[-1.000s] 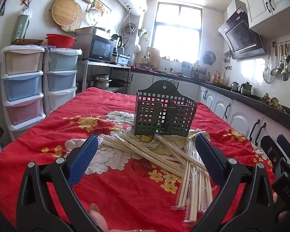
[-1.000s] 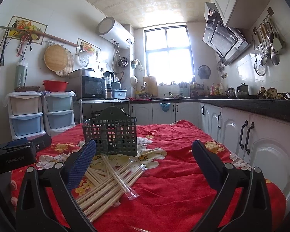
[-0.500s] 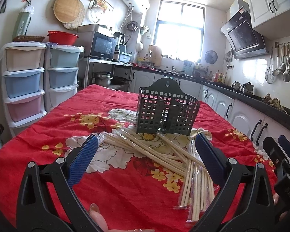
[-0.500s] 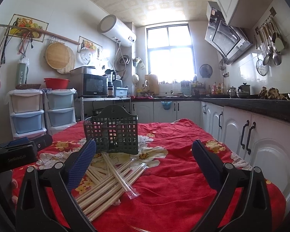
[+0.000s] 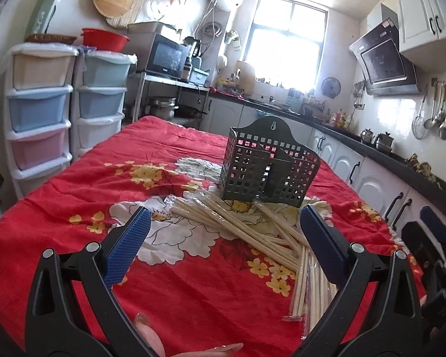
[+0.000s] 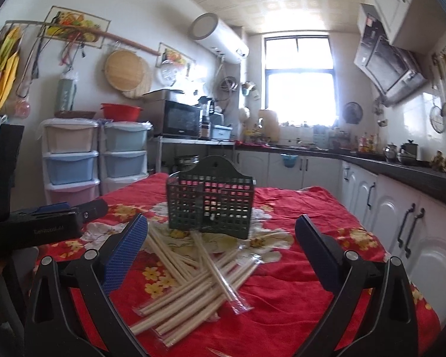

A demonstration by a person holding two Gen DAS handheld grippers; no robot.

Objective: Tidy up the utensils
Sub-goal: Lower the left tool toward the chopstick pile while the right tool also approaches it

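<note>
Lying loose on the red flowered tabletop, your pale chopsticks crossed in a heap, some in clear sleeves, at six o'clock of the dark green lattice holder, their near ends touching its base. You held the left claw with its jaws apart and empty, and the right claw likewise. Bare cloth lay toward nine o'clock; white cabinets stood beyond the tabletop's three o'clock edge.

Red floral tablecloth, dark green grid-pattern basket, pale beige chopsticks, blue-padded black tongs.
</note>
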